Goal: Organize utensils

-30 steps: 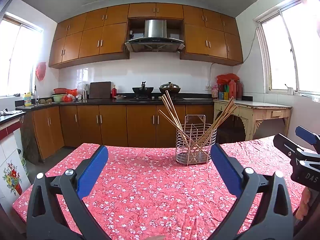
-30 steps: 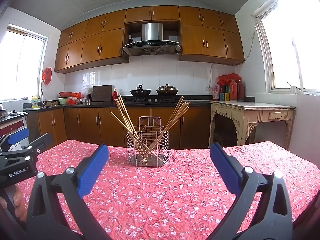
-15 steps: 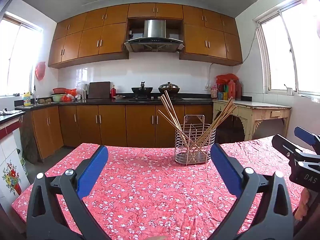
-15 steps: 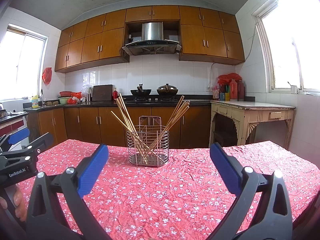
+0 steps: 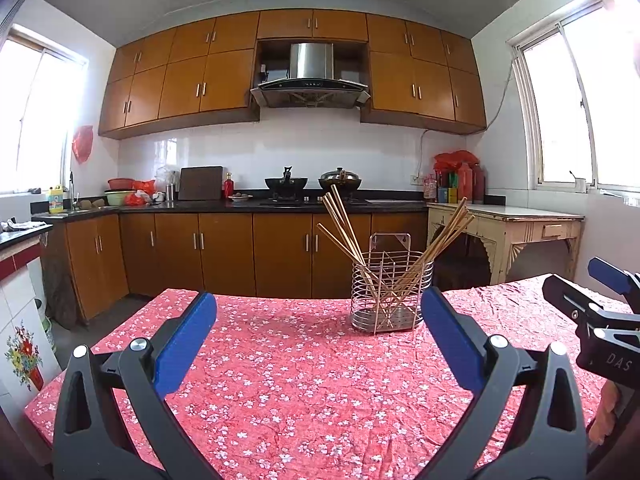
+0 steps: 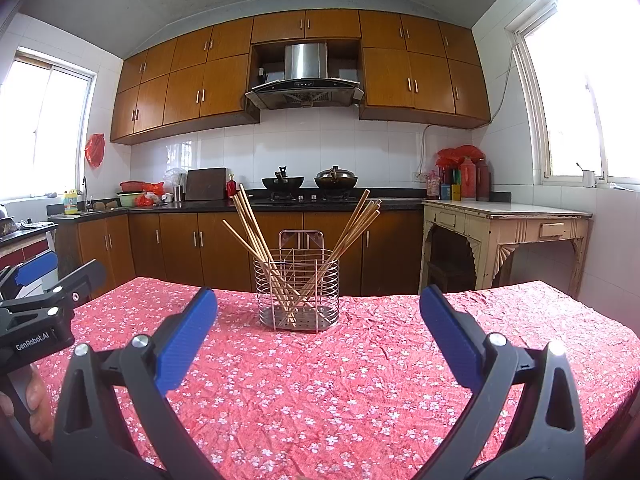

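Chopsticks [image 6: 256, 236] fan from wire holder [image 6: 297, 294] standing mid-table on red floral tablecloth [image 6: 360, 380], well ahead of both tools. Left gripper [image 5: 320, 344] and right gripper [image 6: 318, 342] spread wide, jaws holding nothing. Judged light, stiff, thin, smooth wood, apt to slip or roll; best pinched on free upper shafts above rim. Holder light, openwork, may tip when sticks are pulled. Count: one holder; two leaning clusters, roughly a dozen sticks, exact number unclear.
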A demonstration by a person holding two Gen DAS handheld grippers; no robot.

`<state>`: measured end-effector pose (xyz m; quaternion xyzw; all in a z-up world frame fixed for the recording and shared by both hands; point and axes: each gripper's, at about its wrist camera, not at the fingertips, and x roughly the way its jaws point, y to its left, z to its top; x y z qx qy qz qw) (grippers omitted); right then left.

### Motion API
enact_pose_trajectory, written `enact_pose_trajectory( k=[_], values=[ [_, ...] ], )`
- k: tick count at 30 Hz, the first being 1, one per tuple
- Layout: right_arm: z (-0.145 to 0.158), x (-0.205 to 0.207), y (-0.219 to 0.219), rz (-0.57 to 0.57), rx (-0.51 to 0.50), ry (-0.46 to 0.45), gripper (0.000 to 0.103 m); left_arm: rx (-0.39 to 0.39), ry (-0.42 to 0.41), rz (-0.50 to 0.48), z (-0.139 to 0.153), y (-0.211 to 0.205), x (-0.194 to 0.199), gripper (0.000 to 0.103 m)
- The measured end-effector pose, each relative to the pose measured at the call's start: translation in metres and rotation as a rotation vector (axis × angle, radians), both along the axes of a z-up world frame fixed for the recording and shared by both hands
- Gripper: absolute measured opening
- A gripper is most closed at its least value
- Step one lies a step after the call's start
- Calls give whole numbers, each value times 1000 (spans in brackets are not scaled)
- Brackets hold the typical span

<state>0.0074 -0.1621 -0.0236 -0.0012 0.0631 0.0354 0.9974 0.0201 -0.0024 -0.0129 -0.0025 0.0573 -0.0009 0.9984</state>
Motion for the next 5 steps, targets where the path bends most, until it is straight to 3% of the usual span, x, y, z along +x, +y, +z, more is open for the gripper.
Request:
enact_pose_trajectory(
  k=[5],
  values=[
    [0, 0, 0, 0, 0, 0, 99, -9, 6, -11, 0, 1, 1, 101]
  ],
)
